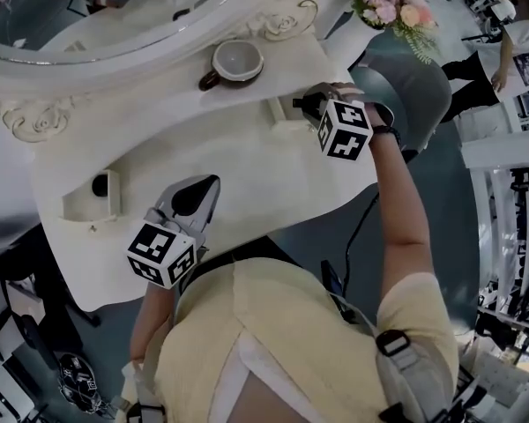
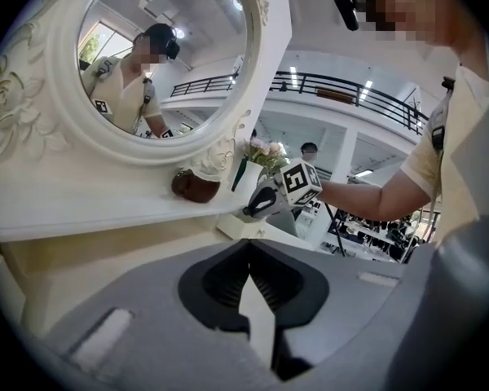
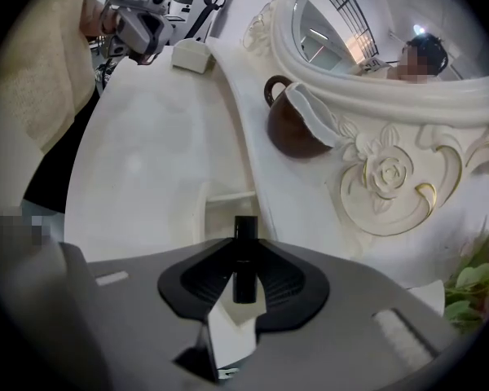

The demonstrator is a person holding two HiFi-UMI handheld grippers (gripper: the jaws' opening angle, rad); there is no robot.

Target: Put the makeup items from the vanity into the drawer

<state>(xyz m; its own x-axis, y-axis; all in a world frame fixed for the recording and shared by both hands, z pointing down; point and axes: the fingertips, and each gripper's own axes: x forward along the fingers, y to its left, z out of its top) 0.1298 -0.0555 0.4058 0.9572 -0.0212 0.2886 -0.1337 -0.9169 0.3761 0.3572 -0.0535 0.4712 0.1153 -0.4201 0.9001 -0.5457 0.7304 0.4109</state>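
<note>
My right gripper is shut on a small black makeup tube, which stands upright between its jaws. It hangs just above a small open white drawer at the right of the vanity top. In the left gripper view the right gripper shows beyond the vanity's edge. My left gripper is shut with nothing in it, near the vanity's front edge; its jaws meet. A second small drawer at the left holds a dark round item.
A brown cup sits on the raised shelf under the oval mirror. Pink flowers stand at the vanity's right end. A grey chair back is beside the right arm. The person's body is close against the front edge.
</note>
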